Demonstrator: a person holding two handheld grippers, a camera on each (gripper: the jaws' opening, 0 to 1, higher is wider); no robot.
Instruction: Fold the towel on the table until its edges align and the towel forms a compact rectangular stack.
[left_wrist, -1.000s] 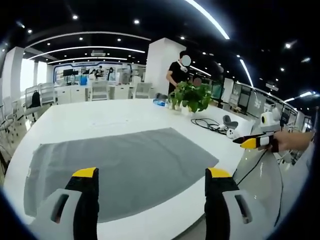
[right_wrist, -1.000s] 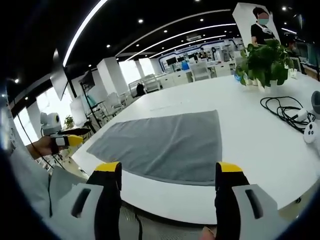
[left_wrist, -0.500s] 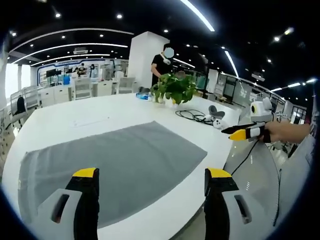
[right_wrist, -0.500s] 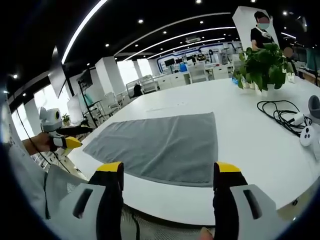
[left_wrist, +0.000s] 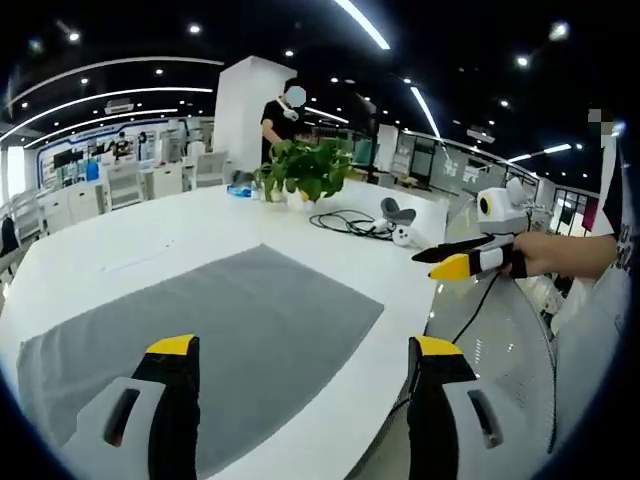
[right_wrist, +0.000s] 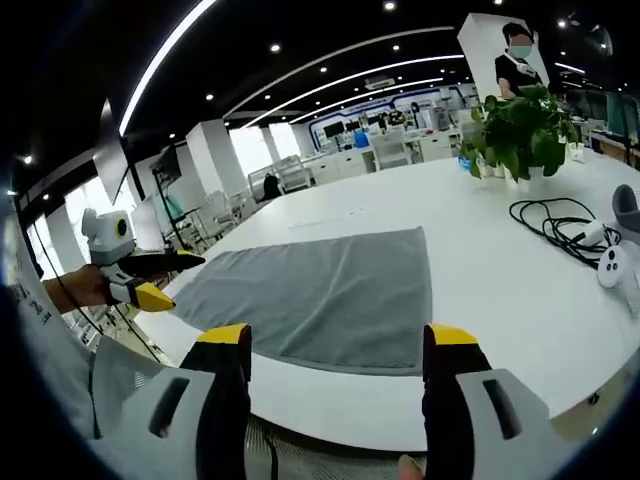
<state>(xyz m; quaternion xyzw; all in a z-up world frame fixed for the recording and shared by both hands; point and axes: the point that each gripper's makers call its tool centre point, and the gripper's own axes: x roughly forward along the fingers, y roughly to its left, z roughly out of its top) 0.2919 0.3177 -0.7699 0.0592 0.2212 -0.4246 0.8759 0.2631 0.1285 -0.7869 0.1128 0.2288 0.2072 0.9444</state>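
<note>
Left gripper view is showing the flat grey rectangular cloth towel (left_wrist: 195, 345) lying spread out in a single layer on the big white round-edged table (left_wrist: 150, 225), close to the near edge where the person is standing. Nothing is folded yet, so I'm guessing the first fold is just about to start.

Left gripper (left_wrist: 297, 352) is hanging above the near edge with its yellow-tipped jaws spread wide, holding nothing. Right gripper (right_wrist: 338, 340) is doing the same thing, jaws apart and empty, also off the near edge.

What matters here: the towel's long axis is running along the near table edge, side to side between the two tools. Each gripper is sitting nearer its own end, left one by the left near corner, right one by the right near corner (right_wrist: 408, 362). So both are facing across the short way, looking set to carry the near edge over to the far edge.
</note>
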